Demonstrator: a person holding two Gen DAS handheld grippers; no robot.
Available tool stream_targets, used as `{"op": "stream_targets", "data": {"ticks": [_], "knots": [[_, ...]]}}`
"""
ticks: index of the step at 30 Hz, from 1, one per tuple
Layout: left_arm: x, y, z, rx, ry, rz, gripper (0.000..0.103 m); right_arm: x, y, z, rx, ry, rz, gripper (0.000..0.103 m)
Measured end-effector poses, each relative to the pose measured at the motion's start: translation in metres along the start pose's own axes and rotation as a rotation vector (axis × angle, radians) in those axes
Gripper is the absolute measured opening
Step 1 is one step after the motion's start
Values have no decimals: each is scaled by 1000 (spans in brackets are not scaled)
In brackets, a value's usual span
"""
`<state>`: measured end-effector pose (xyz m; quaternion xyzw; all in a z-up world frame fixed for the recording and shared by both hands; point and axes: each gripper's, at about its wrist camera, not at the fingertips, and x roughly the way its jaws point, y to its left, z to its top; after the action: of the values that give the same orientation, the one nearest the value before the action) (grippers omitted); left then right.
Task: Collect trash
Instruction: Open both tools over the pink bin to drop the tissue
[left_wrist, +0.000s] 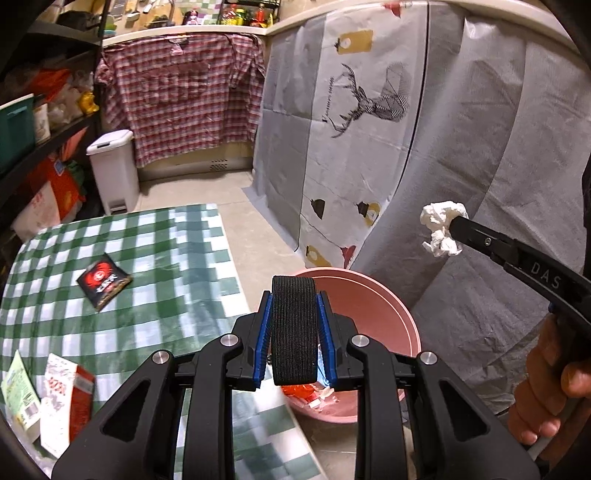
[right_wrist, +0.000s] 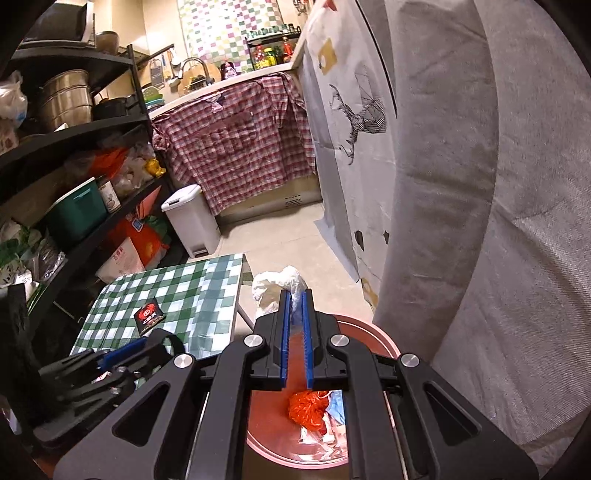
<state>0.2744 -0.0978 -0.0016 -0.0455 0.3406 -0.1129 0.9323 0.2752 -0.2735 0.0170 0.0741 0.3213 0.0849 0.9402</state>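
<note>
My left gripper (left_wrist: 294, 314) is shut on a black elastic band (left_wrist: 294, 325), held over the near rim of a pink basin (left_wrist: 388, 306) on the floor. My right gripper (right_wrist: 294, 299) is shut on a crumpled white tissue (right_wrist: 277, 286), held above the same basin (right_wrist: 384, 341); the tissue also shows in the left wrist view (left_wrist: 443, 227). The basin holds an orange net (right_wrist: 308, 408) and paper scraps. A black and red sachet (left_wrist: 103, 282) lies on the green checked table (left_wrist: 166, 258). A red and white carton (left_wrist: 66, 395) and a green packet (left_wrist: 20, 391) lie at the table's near left.
A white pedal bin (left_wrist: 112, 170) stands beyond the table. Black shelves (right_wrist: 74, 166) full of goods line the left. Grey printed cloth (left_wrist: 369, 129) covers furniture on the right. A plaid shirt (left_wrist: 181, 96) hangs on the far counter.
</note>
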Motion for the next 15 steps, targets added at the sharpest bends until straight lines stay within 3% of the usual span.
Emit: {"op": "stream_targets", "data": {"ticks": [5, 8, 9, 10, 15], "knots": [[17, -14, 1, 10, 21, -10, 24, 9, -7, -3, 22, 25, -11, 8], [23, -18, 3, 5, 33, -38, 24, 12, -7, -3, 20, 40, -17, 16], [27, -19, 4, 3, 48, -56, 31, 13, -8, -3, 24, 41, -18, 29], [30, -19, 5, 4, 69, -67, 45, 13, -8, -3, 28, 38, -18, 37], [16, -11, 8, 9, 48, -63, 47, 12, -11, -2, 46, 35, -21, 39]]}}
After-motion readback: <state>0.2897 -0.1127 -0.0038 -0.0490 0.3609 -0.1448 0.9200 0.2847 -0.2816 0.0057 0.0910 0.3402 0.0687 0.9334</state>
